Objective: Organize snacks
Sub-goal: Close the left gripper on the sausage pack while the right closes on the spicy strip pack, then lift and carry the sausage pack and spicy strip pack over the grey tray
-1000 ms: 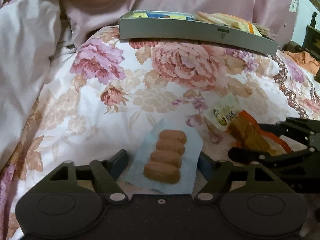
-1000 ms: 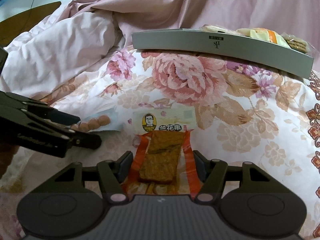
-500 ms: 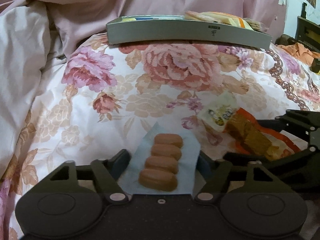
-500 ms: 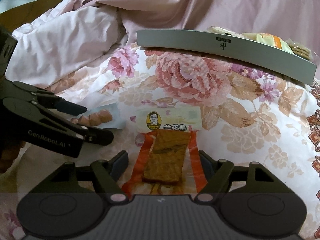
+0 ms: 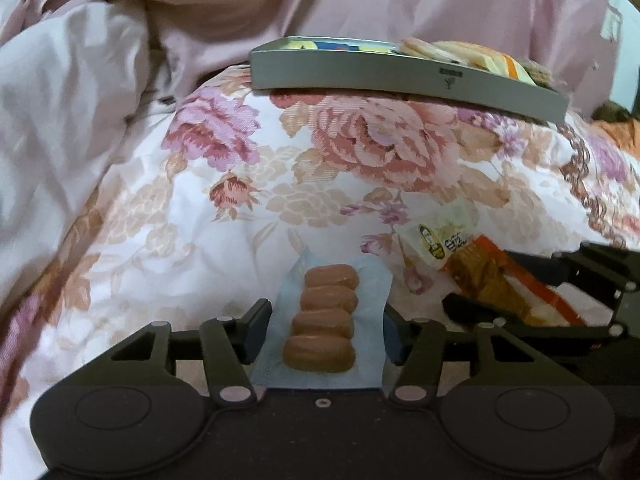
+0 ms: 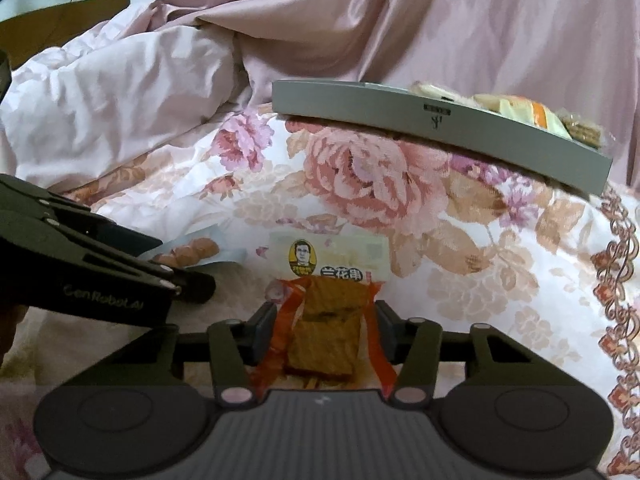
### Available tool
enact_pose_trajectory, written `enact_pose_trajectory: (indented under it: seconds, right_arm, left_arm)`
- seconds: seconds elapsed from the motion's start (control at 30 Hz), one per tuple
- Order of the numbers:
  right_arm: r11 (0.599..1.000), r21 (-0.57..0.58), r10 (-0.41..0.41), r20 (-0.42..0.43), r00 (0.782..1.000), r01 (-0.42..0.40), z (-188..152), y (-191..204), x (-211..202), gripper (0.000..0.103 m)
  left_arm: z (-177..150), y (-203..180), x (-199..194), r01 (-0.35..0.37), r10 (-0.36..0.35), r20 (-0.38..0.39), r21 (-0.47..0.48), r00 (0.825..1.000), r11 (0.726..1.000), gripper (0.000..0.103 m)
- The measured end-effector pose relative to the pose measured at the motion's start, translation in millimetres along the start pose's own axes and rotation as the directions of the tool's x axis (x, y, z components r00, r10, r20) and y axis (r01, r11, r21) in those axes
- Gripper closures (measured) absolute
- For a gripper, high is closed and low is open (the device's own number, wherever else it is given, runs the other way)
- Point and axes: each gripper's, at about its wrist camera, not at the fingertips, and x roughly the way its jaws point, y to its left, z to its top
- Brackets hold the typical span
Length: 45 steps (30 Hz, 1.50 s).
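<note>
Since a second ago, both my jaws have narrowed onto their packets, and the grey tray (image 5: 400, 78) now sits further right in my left view.

My left gripper (image 5: 326, 334) has its jaws pressed against the sides of a pale blue, soft plastic packet (image 5: 326, 320). Through it show four rounded brown sausage pieces, stacked in a single row. The packet lies on the bed's floral quilt (image 5: 240, 208), just ahead of my left camera.

My right gripper (image 6: 326, 334) has its jaws closed on a clear packet with orange edges (image 6: 328, 320). It holds a flat, rough brown slab, and its cream header card bears a small portrait logo. This packet also rests on the quilt, just right of the blue one.

The tray is long, shallow and matte grey, with a small logo on its front wall. It sits at the far end of the quilt, holding several wrapped snacks. Crumpled pink bedding (image 6: 160, 80) rises behind it.
</note>
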Motion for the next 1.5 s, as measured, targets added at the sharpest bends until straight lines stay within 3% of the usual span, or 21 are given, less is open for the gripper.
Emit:
enact_pose_trajectory:
  seconds: [0.17,0.3,0.57,0.67,1.33,1.4,1.47,1.5]
  right_arm:
    - [0.997,0.078,0.018,-0.041,0.999,-0.015,0.7,-9.7,6.8,0.035]
    - [0.986,0.156,0.072,-0.046,0.996,-0.064,4.3,-23.0,13.9,0.033]
    - [0.997,0.071,0.041,-0.041,0.998,-0.039,6.0,-9.1,17.0,0.04]
    - [0.996,0.071,0.05,-0.006,0.999,-0.05,7.6,-8.7,8.6,0.049]
    - [0.996,0.073,0.041,0.016,0.999,-0.042,9.6,-11.6,0.3,0.056]
    - [0.996,0.074,0.045,-0.005,0.999,-0.044,9.3,-12.1,3.5,0.054]
    - [0.995,0.091,0.053,-0.028,0.998,-0.05,9.9,-13.9,6.9,0.039]
    - [0.991,0.117,0.067,-0.05,0.997,-0.061,10.1,-16.3,9.9,0.036]
  left_arm:
    - [0.2,2.2,-1.8,0.011,-0.011,0.011,-0.052,1.0,0.999,0.045]
    - [-0.6,10.0,-2.6,0.044,-0.04,0.033,-0.127,0.999,0.991,0.045]
    - [-2.3,13.6,-3.0,0.062,-0.05,0.073,-0.176,0.996,0.982,0.045]
    - [-3.0,15.7,-3.4,0.075,-0.059,0.086,-0.194,0.995,0.978,0.045]
    - [-2.1,20.8,-13.0,0.107,-0.065,0.174,-0.243,0.983,0.964,0.045]
    - [-2.1,20.7,-13.2,0.108,-0.066,0.173,-0.243,0.983,0.964,0.045]
    - [-2.0,20.3,-13.3,0.107,-0.066,0.172,-0.242,0.983,0.964,0.045]
    - [-1.9,20.4,-13.3,0.108,-0.067,0.172,-0.241,0.983,0.964,0.045]
